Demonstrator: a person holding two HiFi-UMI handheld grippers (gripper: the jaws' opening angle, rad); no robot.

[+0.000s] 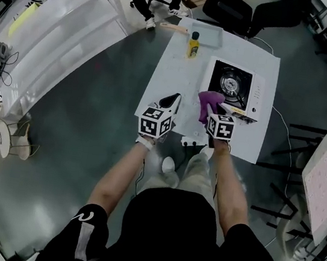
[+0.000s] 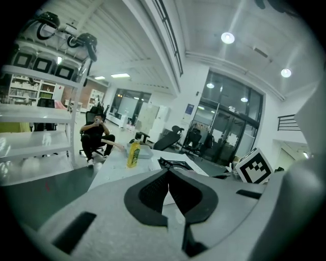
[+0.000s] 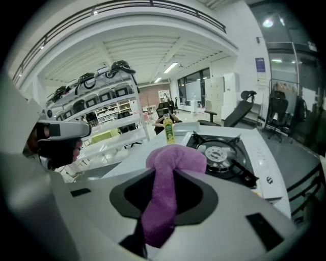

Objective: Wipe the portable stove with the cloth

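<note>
The right hand-held gripper (image 3: 164, 179) pinches a purple cloth (image 3: 170, 165). The cloth is bunched at the tips of its jaws and trails back between them. Just ahead of this hand-held gripper and a little below it lies the portable stove (image 3: 226, 153), its burner and pan supports bare, on the white bench (image 1: 172, 73). In the head view the cloth (image 1: 209, 101) overlaps the stove's (image 1: 236, 89) near left corner, but it looks held clear of the top rather than pressed on it.

The left hand-held gripper (image 2: 168, 176) has its jaws pressed together on nothing and sits off to the left of the stove.

Judging by this, the cloth is in hand and at the stove. The pictures show no sign of how much is wiped, so the top, the burner surround and the control side may all remain.
</note>
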